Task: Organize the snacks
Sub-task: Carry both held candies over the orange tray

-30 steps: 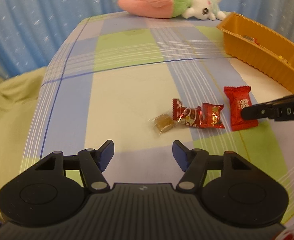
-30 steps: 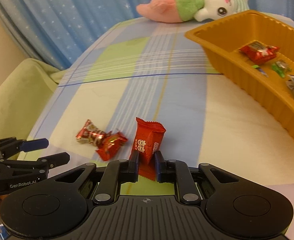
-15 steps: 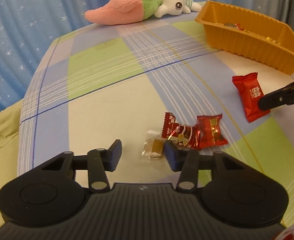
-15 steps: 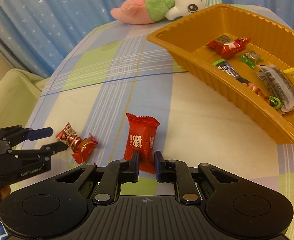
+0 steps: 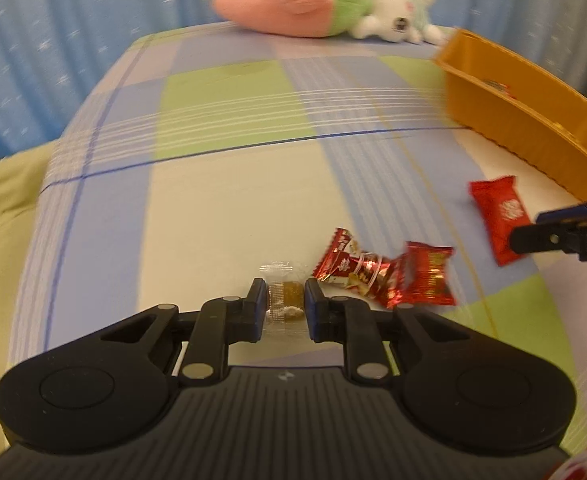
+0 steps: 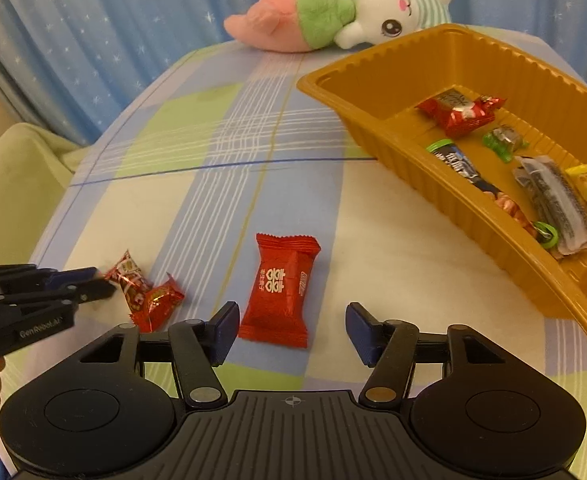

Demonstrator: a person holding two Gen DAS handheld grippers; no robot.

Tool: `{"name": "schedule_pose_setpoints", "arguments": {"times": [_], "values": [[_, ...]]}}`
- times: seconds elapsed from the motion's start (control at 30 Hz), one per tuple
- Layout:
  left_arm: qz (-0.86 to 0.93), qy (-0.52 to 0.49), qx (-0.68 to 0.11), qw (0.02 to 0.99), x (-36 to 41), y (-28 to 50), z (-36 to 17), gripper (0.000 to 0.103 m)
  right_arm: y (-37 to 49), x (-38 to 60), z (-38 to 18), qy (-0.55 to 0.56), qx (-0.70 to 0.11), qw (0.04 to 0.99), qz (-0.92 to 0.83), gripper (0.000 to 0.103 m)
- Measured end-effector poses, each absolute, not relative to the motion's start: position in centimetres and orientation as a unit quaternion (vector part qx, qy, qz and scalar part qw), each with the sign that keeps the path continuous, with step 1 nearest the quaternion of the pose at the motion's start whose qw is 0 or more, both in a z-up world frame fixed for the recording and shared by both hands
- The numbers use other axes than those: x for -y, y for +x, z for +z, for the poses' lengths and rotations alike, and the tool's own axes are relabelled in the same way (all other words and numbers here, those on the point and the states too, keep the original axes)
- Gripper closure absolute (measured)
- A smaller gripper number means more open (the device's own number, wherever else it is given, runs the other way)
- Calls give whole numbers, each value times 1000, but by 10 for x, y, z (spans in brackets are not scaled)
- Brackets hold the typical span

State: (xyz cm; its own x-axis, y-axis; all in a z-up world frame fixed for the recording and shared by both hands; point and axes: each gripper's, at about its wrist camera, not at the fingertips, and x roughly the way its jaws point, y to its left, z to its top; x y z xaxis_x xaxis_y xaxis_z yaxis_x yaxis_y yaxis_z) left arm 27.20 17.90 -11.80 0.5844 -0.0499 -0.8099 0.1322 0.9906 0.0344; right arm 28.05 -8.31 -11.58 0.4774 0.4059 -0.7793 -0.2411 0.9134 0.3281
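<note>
Here, clear-wrapped amber candy (image 5: 286, 295) between fingers (image 5: 258, 300)

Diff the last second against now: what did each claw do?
Left claw moved in and shut on the clear-wrapped candy. Right claw let go of the red packet, jaws opening, packet flat on the cloth. Red foil candies, orange tray and plush unchanged.

Four snacks (image 5: 498, 213) loose (three red), one tray (image 6: 377, 128), one plush (image 6: 335, 12).

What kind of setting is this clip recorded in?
Probably a home room, with a table or bed as the work surface: a plaid cloth covers it, a plush toy lies at the far edge, and a star-print blue curtain hangs behind.
</note>
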Motion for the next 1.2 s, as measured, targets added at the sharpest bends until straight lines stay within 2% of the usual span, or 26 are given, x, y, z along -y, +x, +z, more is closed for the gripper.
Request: {"name": "schedule_pose_setpoints", "arguments": {"times": [0.27, 0.33, 0.4, 0.5, 0.83, 1.2], "values": [[18, 10, -465, 885, -211, 265, -114, 84, 292, 66, -117, 57, -468, 859, 198, 44], [25, 4, -467, 884, -214, 262, -112, 84, 294, 63, -118, 52, -471, 858, 200, 53], [31, 0, -468, 883, -215, 259, -112, 84, 295, 61, -119, 42, -470, 859, 200, 67], [35, -5, -470, 882, -215, 252, -112, 84, 293, 61, -118, 38, -469, 858, 207, 75], [33, -15, -473, 880, -201, 233, -102, 84, 275, 66, -109, 53, -465, 854, 228, 77], [-13, -19, -458, 889, -153, 211, -78, 84, 245, 94, -91, 76, -463, 852, 231, 77]]}}
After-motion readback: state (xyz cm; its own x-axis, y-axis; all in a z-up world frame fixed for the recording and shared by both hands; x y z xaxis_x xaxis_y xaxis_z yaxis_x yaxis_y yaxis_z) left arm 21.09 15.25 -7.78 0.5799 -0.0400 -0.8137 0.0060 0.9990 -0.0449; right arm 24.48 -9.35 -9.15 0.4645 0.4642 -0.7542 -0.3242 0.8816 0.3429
